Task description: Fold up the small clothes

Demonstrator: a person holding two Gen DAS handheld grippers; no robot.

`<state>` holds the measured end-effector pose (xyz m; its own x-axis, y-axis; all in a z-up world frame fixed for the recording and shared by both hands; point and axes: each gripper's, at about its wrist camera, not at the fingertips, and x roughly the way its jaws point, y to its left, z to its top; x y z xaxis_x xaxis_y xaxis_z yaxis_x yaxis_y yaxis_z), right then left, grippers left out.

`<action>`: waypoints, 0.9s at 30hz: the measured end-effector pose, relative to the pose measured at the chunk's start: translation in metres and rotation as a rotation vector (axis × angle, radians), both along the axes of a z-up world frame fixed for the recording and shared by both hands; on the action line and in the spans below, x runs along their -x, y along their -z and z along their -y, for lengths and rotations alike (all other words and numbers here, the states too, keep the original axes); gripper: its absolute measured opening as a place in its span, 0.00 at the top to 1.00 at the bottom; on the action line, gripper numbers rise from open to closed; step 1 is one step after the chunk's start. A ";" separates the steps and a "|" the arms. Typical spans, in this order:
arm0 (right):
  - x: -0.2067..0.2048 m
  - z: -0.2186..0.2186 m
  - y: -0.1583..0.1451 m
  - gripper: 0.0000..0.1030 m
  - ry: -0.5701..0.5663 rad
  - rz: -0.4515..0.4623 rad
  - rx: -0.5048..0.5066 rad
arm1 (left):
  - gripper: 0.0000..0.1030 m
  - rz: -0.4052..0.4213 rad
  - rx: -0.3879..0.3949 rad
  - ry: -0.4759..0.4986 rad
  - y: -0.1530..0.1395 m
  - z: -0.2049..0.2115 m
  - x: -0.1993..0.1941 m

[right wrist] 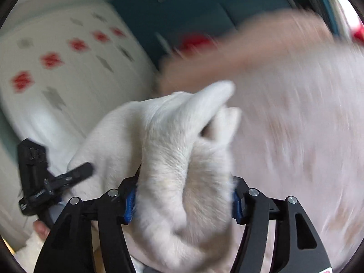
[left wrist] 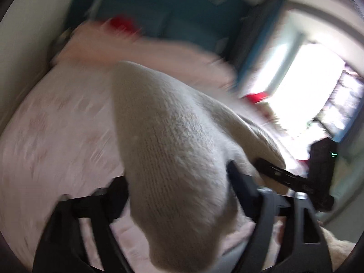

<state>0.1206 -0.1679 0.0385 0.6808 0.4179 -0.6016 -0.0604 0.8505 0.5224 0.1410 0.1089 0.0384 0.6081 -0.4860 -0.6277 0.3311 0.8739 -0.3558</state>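
Note:
A cream knitted garment (left wrist: 173, 150) hangs bunched between the two fingers of my left gripper (left wrist: 179, 182), which is shut on it above the pink bed cover (left wrist: 52, 125). In the right wrist view the same cream garment (right wrist: 173, 159) fills the gap between the blue pads (right wrist: 130, 202) of my right gripper (right wrist: 184, 200), which is shut on it. The other gripper shows in each view: the right one low at the right of the left wrist view (left wrist: 295, 182), the left one at the left of the right wrist view (right wrist: 56, 177). Both views are blurred by motion.
A pink pillow (left wrist: 127, 52) lies at the far side of the bed against a teal headboard (left wrist: 163, 13). A bright window (left wrist: 295, 84) is to the right. A white sheet with red and grey marks (right wrist: 68, 63) lies left in the right wrist view.

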 end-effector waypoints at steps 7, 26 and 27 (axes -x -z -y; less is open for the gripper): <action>0.013 0.023 0.095 0.35 0.081 -0.231 -0.027 | 0.14 -0.238 0.072 -0.145 0.118 -0.040 0.006; -0.099 -0.038 0.041 0.56 -0.097 -0.075 -0.028 | 0.51 -0.216 0.320 -0.190 0.096 -0.046 -0.049; -0.104 -0.036 0.048 0.50 -0.095 -0.089 0.008 | 0.49 -0.213 0.308 -0.187 0.097 -0.043 -0.051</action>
<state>0.2246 -0.1316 -0.0096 0.5823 0.4729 -0.6613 -0.0943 0.8472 0.5228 0.1917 0.1515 -0.0583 0.5761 -0.5643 -0.5913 0.0679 0.7540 -0.6534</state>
